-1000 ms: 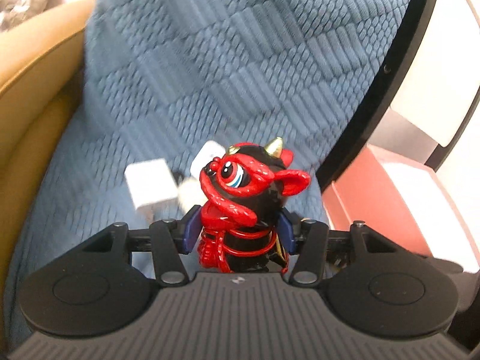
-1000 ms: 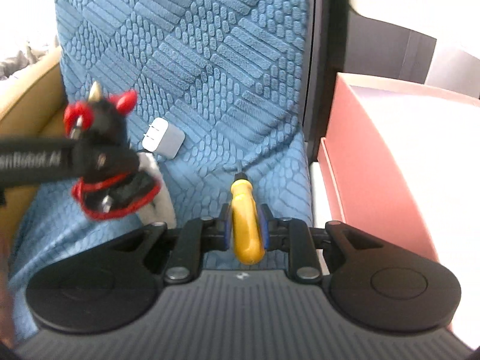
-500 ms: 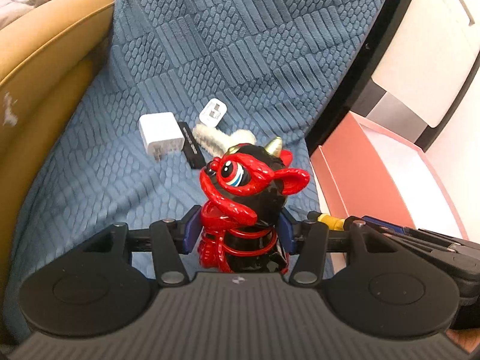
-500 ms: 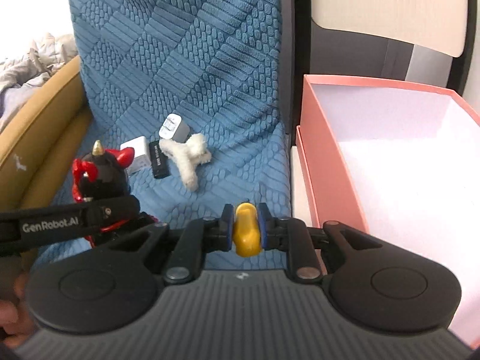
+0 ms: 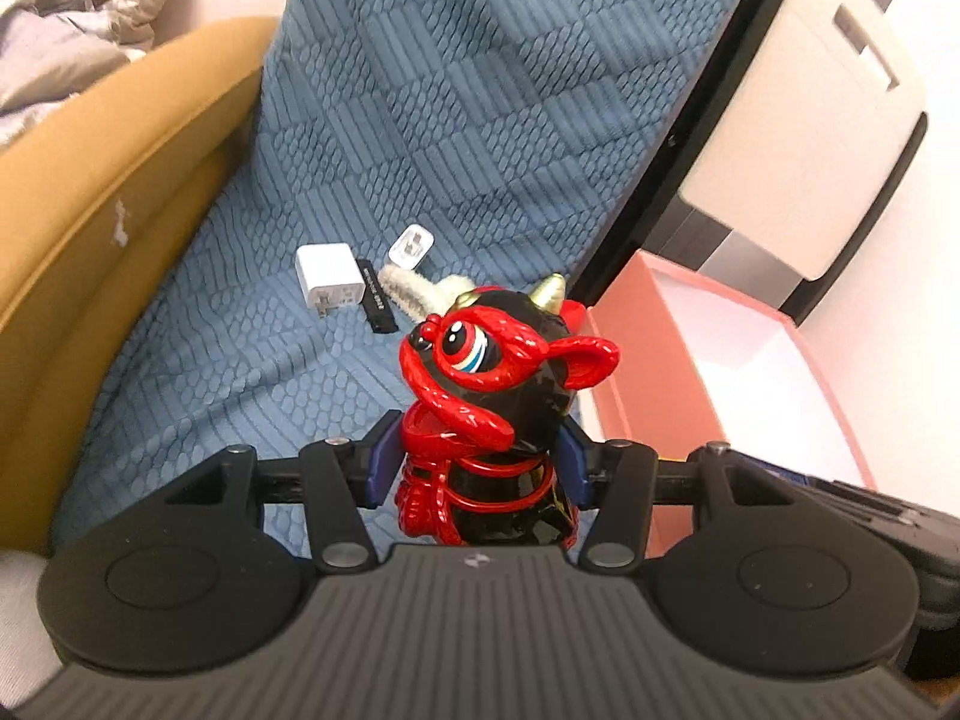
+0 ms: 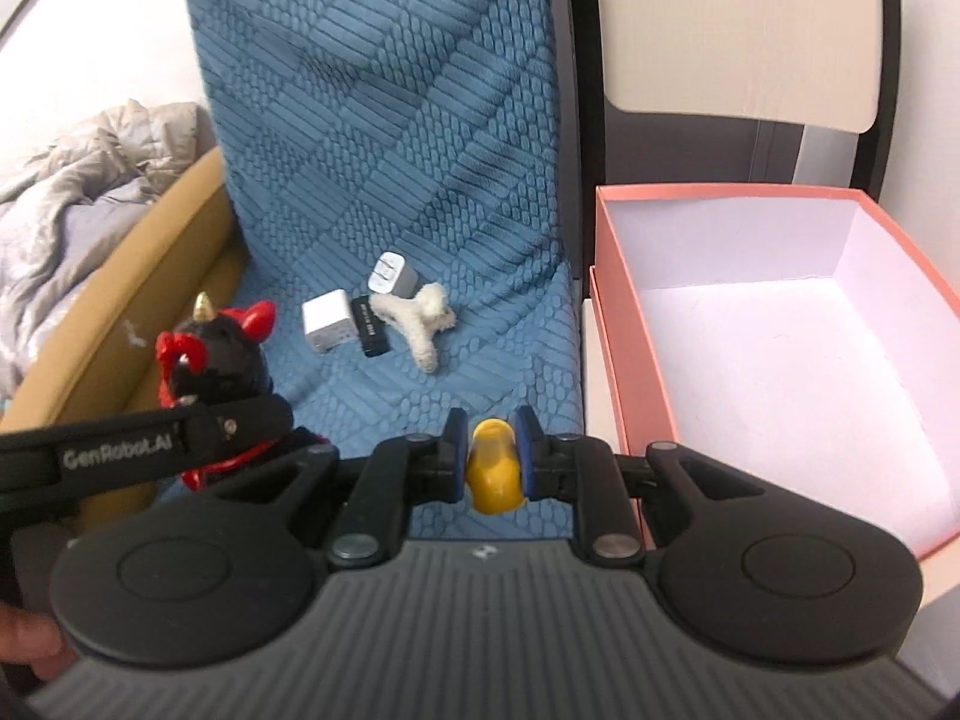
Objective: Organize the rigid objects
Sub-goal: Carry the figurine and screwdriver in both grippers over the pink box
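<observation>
My left gripper [image 5: 477, 456] is shut on a red and black horned figurine [image 5: 498, 396], held upright above the blue cushion [image 5: 420, 120]. The figurine also shows in the right wrist view [image 6: 216, 354]. My right gripper [image 6: 491, 456] is shut on a yellow screwdriver handle [image 6: 492, 471], its shaft hidden. An open pink box [image 6: 780, 330] with a white inside sits to the right; it also shows in the left wrist view [image 5: 720, 360]. On the cushion lie two white chargers [image 6: 327, 321] [image 6: 390, 276], a black stick [image 6: 372, 333] and a fluffy white toy [image 6: 423, 324].
A tan sofa arm [image 5: 108, 228] borders the cushion on the left, with a grey quilted jacket [image 6: 78, 198] behind it. A black and cream chair back [image 6: 738, 30] stands behind the box. The left gripper's body [image 6: 150, 450] crosses the lower left of the right wrist view.
Both grippers have risen and pulled back from the cushion with their objects still held. The box and the items on the cushion have come more fully into view.
</observation>
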